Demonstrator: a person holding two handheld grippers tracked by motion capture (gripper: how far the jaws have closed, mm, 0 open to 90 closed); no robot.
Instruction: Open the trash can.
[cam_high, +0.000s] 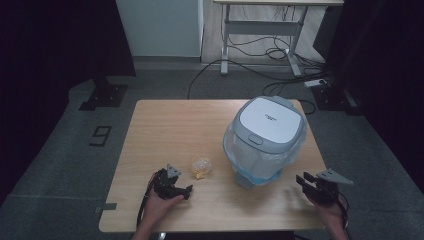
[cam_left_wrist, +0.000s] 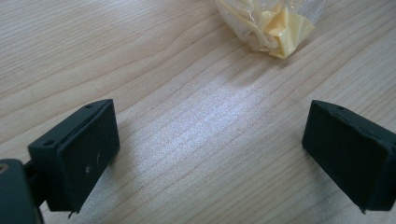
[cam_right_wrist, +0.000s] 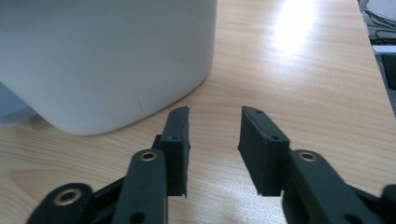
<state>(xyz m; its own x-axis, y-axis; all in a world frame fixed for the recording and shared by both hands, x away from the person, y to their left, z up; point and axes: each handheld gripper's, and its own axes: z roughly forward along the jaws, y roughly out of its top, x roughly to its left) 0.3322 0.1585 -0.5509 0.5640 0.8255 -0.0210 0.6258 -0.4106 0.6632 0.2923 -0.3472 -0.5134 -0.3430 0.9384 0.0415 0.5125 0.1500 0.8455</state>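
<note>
High view: right gripper (cam_high: 306, 181) (jaws apart) near table (cam_high: 165, 120) edge.

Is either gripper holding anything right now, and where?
Nothing is held. The left gripper is open short of the wrapper; the right gripper is empty beside the bin.

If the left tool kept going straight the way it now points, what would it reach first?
Probably the crumpled yellow-and-clear plastic wad. The left tool stands open over bare wooden table, with the wad lying ahead, slightly to one side of its line.
</note>
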